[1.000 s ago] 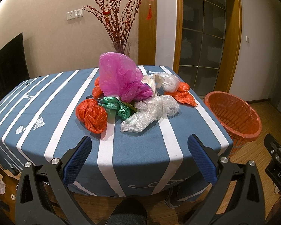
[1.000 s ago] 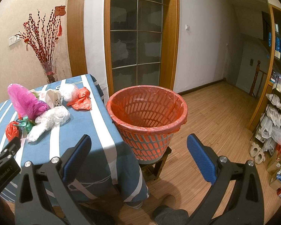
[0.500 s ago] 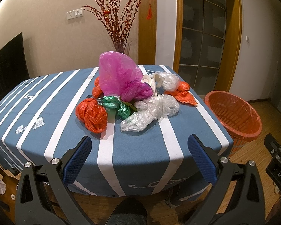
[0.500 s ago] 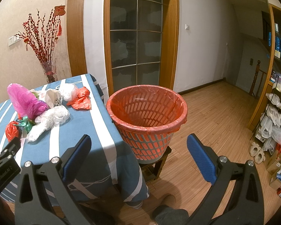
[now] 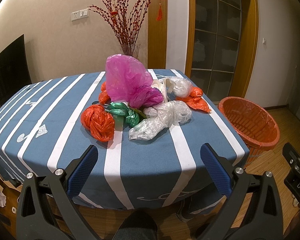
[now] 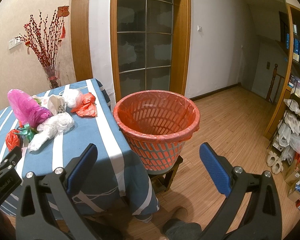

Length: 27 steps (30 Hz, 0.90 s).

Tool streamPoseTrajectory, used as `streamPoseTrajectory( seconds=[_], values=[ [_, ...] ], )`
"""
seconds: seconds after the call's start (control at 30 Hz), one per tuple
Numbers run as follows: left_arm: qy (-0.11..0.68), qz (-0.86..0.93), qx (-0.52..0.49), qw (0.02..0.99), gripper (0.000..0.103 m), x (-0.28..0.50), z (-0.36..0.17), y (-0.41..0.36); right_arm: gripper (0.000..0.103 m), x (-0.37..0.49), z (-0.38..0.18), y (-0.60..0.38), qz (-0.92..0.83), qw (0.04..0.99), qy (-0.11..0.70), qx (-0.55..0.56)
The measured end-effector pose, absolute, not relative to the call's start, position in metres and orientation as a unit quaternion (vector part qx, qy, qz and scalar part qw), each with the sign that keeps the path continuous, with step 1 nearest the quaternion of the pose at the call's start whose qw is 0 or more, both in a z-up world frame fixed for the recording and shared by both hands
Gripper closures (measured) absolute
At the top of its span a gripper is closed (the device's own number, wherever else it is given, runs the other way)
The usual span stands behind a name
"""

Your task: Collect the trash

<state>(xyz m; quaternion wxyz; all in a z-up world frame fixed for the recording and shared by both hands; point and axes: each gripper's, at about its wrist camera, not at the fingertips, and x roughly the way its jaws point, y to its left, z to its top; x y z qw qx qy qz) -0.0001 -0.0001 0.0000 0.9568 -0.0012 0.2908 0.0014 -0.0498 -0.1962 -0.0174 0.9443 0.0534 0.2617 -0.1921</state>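
A heap of crumpled plastic bags lies on the blue striped tablecloth (image 5: 56, 120): a big pink bag (image 5: 128, 82), a red bag (image 5: 98, 122), a green bag (image 5: 126, 113), a clear bag (image 5: 160, 120), and an orange bag (image 5: 194, 100). An orange basket (image 5: 250, 120) with a liner stands beside the table's right edge, also in the right wrist view (image 6: 156, 118). My left gripper (image 5: 149, 154) is open and empty above the table's near edge. My right gripper (image 6: 148, 154) is open and empty in front of the basket.
A vase of red branches (image 5: 130, 28) stands behind the table. A dark screen (image 5: 8, 68) is at the left wall. A glass door (image 6: 144, 36) is behind the basket. Shelves with bags and boxes (image 6: 294, 120) line the right side on the wooden floor.
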Motion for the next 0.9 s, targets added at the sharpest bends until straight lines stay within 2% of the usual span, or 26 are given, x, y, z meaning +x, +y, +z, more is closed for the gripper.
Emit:
streamPoseTrajectory(
  seconds=[0.53, 0.9],
  values=[
    [0.301, 0.002, -0.007, 0.953, 0.002, 0.005, -0.006, 0.002, 0.004, -0.045, -0.023, -0.195, -0.19, 0.944, 0.266, 0.048],
    [0.319, 0.029, -0.034, 0.947, 0.002, 0.028, -0.016, 0.052, 0.004, -0.015, -0.023, -0.171, -0.15, 0.95, 0.272, 0.029]
  ],
)
